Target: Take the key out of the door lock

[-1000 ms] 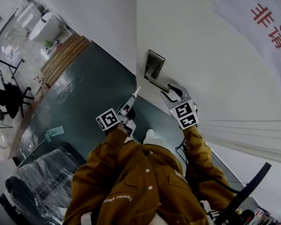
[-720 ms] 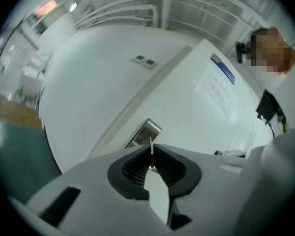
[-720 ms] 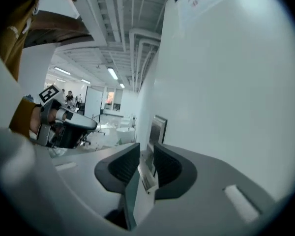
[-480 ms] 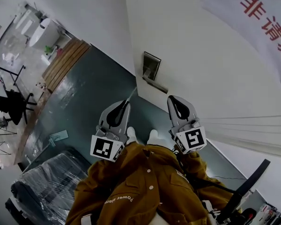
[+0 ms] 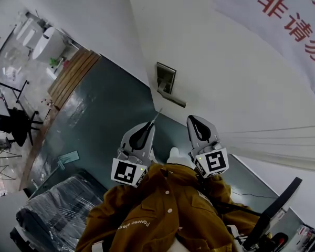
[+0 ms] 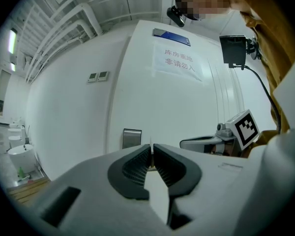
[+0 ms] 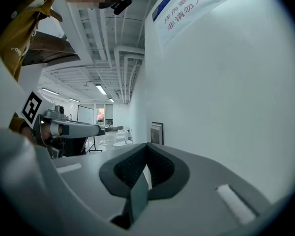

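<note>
The jaws of the left gripper [image 5: 148,126] [image 6: 151,153] are closed almost fully on the key [image 5: 156,114] [image 6: 151,142], which is pinched between the ribbed pads and is seen edge-on in the left gripper view as a thin pale sliver projecting past the tips. The jaws of the right gripper [image 5: 193,121] [image 7: 146,154] are pressed together, and nothing is held between them. The key is out of the lock: in the head view it is held below the lock plate [image 5: 165,80] [image 6: 132,137] [image 7: 157,132], clear of it, with its tip pointed up toward the plate. The right gripper is found below the plate and to its right, beside the left gripper and apart from it. A handle [image 5: 171,98] is seen at the plate's lower edge, on the white door [image 5: 226,83]. A sign [image 5: 286,20] with red characters is fixed well above and to the right of the plate. Dark floor [image 5: 102,106] is seen to the left of the plate. In the left gripper view the plate appears just left of the key's tip; in the right gripper view it appears just above the closed jaws.
</note>
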Motion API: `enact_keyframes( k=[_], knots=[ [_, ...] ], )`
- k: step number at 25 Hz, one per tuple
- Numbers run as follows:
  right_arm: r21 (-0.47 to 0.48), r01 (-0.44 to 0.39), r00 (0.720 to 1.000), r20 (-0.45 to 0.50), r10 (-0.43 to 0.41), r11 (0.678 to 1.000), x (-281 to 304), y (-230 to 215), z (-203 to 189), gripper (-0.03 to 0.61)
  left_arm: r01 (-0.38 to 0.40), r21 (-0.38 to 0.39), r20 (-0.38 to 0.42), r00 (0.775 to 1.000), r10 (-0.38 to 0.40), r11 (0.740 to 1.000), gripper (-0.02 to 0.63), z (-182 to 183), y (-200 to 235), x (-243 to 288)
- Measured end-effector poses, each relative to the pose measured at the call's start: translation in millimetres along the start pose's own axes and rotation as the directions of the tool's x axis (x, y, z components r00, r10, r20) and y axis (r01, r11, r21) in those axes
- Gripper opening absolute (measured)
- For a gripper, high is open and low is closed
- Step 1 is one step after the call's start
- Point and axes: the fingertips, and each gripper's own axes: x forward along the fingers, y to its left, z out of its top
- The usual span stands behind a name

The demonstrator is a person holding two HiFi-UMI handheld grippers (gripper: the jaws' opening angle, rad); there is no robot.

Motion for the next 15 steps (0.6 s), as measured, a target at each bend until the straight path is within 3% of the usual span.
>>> enact_keyframes(
  k=[15],
  knots=[
    [-0.005,0.015,1.000,0.010,-0.014,1.000,-0.8,1.0,5.8,0.005,0.027,-0.013,-0.012,1.000,-0.027,1.000,0.025,-1.7,-3.4,4.3]
  ],
)
